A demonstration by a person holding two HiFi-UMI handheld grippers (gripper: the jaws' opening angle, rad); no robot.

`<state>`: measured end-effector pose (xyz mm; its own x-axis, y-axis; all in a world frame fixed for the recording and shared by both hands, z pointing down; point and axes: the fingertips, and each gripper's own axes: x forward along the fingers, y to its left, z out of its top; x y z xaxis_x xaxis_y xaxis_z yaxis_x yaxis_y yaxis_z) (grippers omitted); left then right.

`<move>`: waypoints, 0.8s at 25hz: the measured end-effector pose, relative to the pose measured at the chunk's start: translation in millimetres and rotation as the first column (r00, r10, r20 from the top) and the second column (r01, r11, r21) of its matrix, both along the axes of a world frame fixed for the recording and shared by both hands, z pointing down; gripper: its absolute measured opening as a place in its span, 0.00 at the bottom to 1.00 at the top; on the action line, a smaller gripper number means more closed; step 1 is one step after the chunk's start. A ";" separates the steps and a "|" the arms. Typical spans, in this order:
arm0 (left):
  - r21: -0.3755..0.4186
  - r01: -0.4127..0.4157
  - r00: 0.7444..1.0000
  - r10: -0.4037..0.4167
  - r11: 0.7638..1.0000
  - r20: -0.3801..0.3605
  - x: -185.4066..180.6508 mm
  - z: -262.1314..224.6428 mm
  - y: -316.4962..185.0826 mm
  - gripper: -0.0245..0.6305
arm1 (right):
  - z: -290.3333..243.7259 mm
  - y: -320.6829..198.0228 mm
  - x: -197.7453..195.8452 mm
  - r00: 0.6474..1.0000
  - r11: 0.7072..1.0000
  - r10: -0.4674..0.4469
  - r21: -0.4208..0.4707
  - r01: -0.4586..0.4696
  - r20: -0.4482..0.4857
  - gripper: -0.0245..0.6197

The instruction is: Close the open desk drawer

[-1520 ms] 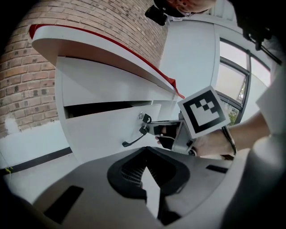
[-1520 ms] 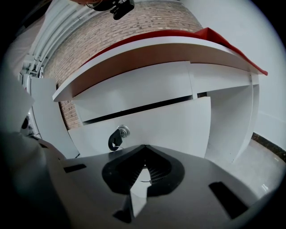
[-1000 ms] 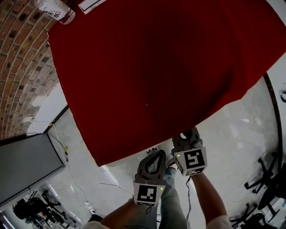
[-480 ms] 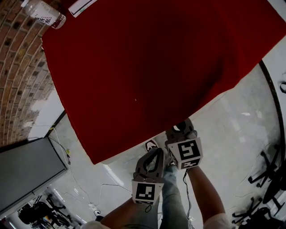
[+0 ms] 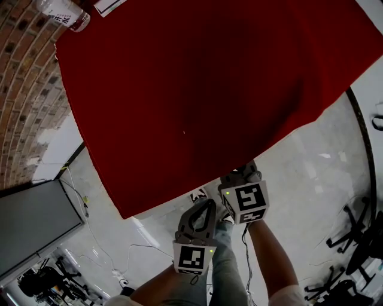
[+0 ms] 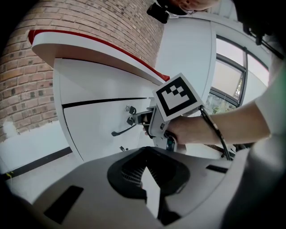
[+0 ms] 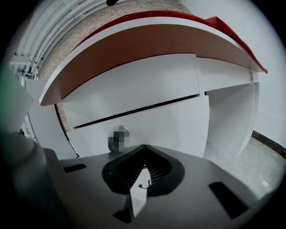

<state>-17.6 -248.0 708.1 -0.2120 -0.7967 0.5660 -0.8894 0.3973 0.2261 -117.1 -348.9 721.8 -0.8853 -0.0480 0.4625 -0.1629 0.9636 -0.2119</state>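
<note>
Two grippers: left gripper [image 5: 209, 204], right gripper [image 6: 133, 118]; one red-topped desk [image 5: 197, 89], one bottle [image 5: 63, 12], one drawer handle [image 6: 121, 131]

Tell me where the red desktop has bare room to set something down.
The red desktop is bare from the bottle and paper at its far-left corner to the near edge. Crowded below that edge: left gripper, right gripper.

The left tongs [image 5: 207, 205] and right tongs [image 5: 242, 175] are pointing forward side by side, jaws pressing together on nothing, the right forearm [image 5: 268, 254] reaching slightly further ahead.
</note>
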 end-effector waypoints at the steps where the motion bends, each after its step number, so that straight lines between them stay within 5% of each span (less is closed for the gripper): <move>1: 0.009 0.002 1.000 -0.002 1.000 0.004 0.0 -1.7 -1.6 0.05 | -0.3 -0.5 0.5 1.000 1.000 0.001 0.003 -0.001 0.003 0.04; 20: -0.015 0.003 1.000 -0.003 1.000 0.006 -1.9 3.7 -0.5 0.05 | -2.0 -3.8 -12.0 1.000 1.000 -0.013 0.005 0.013 0.008 0.04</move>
<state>-19.5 -248.5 711.8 -0.2181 -0.7875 0.5764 -0.8894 0.4035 0.2149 -129.1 -352.7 719.8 -0.8896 -0.0382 0.4552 -0.1484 0.9666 -0.2089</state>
